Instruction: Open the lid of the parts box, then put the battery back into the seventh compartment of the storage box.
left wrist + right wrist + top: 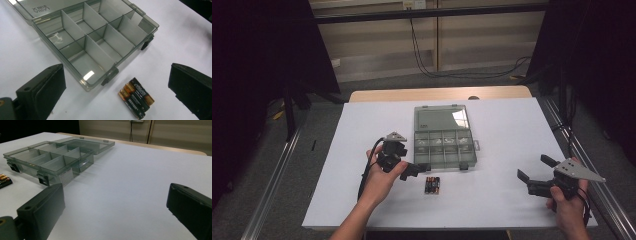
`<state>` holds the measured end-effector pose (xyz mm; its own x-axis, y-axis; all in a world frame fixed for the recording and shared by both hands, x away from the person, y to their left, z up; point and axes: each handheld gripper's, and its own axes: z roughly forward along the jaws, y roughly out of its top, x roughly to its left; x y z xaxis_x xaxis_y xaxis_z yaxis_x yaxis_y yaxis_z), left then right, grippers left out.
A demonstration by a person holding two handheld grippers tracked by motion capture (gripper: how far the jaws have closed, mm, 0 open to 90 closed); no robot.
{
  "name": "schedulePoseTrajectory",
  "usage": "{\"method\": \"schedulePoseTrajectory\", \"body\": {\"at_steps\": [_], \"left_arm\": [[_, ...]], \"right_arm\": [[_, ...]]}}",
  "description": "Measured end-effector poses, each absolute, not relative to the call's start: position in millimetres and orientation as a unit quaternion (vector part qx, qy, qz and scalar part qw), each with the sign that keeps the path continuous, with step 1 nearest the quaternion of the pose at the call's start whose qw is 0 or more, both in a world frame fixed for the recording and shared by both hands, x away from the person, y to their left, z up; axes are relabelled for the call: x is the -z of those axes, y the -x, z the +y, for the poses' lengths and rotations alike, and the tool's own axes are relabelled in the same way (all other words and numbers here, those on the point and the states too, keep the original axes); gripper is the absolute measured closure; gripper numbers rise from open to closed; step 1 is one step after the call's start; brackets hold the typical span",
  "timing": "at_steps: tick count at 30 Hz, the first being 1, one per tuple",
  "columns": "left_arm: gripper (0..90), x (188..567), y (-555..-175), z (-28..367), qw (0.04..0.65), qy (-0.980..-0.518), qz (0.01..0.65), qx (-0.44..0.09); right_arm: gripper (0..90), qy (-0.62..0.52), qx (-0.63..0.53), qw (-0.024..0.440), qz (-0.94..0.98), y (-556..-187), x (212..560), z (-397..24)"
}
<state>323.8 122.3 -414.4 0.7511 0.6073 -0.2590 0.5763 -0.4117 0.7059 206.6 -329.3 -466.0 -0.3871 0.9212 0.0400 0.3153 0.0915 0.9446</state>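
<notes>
Left hand-held gripper (422, 169) hovered low over tabletop (512, 130), jaws spread wide, gripping nothing. Batteries (136, 100) lay between its jaws, just ahead, flat on tabletop. Open compartment box (95, 45) sat just beyond batteries. Right hand-held gripper (534, 171) sat well apart, jaws wide too, empty, box (50, 160) ahead-left.

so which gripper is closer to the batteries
The left gripper, open just beside the batteries at the box's front edge. The right gripper sits open far off near the table's edge.
</notes>
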Motion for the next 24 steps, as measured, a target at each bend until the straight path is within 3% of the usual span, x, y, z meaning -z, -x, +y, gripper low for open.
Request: {"method": "schedulePoseTrajectory", "body": {"at_steps": [24], "left_arm": [[4.9, 423, -307, 112, 0.38, -0.86, 0.34, 0.001]], "right_arm": [[1.1, -0.453, -0.497, 0.318, 0.668, -205, 467, -333]]}}
